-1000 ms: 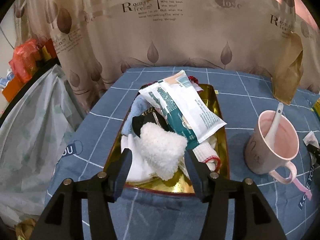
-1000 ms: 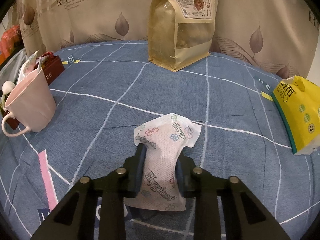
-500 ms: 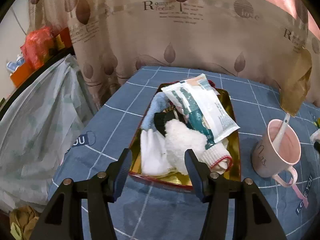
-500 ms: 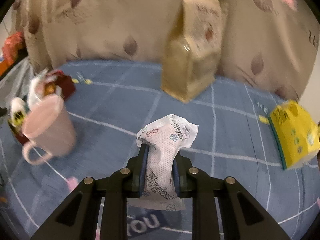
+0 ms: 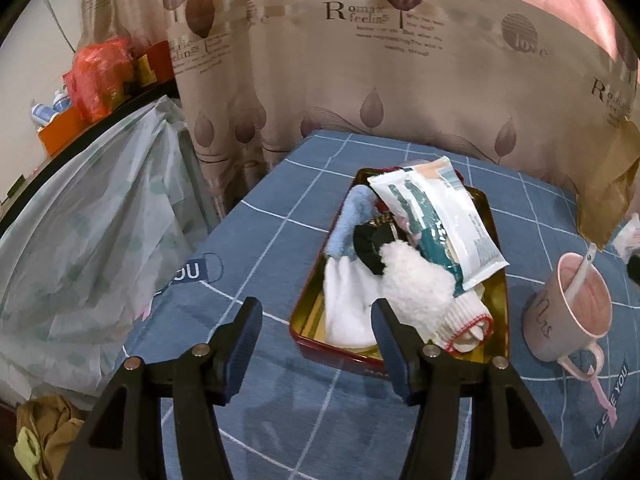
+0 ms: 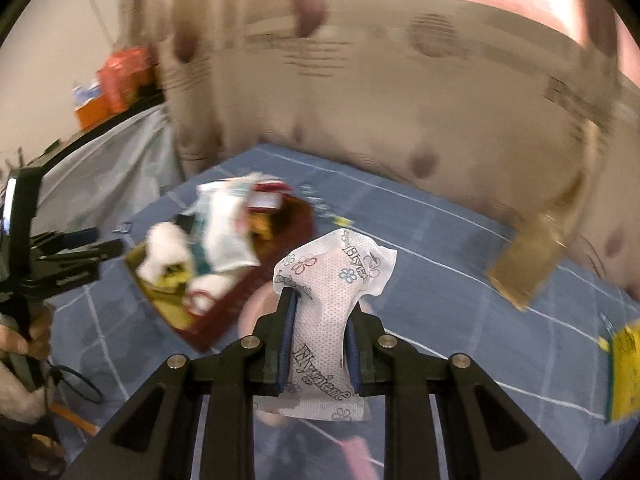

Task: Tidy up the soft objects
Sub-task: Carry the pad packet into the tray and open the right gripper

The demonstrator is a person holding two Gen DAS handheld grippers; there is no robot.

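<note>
Left wrist view: blue checked tablecloth [image 5: 280,224], gold tray [image 5: 496,248] near its middle, well back from the cloth's left drop-off.
Tray contents: already piled with white fleece sock [image 5: 416,284], white cloth [image 5: 344,304], blue plush [image 5: 352,216], teal-and-white packet [image 5: 440,216] lying on top.
Progress: well along, judging by the pile; one piece still in transit.
Room: bare cloth in front of tray; pink mug [image 5: 568,316] with spoon just beside tray's right wall, tight on that side.
Left gripper [image 5: 316,344]: jaws spread and just been opening, nothing between them, hovering at tray's near edge.
Right gripper [image 6: 318,344]: pinching white hygiene pad [image 6: 328,292], carried above cloth, tray ahead-left, blurred.
</note>
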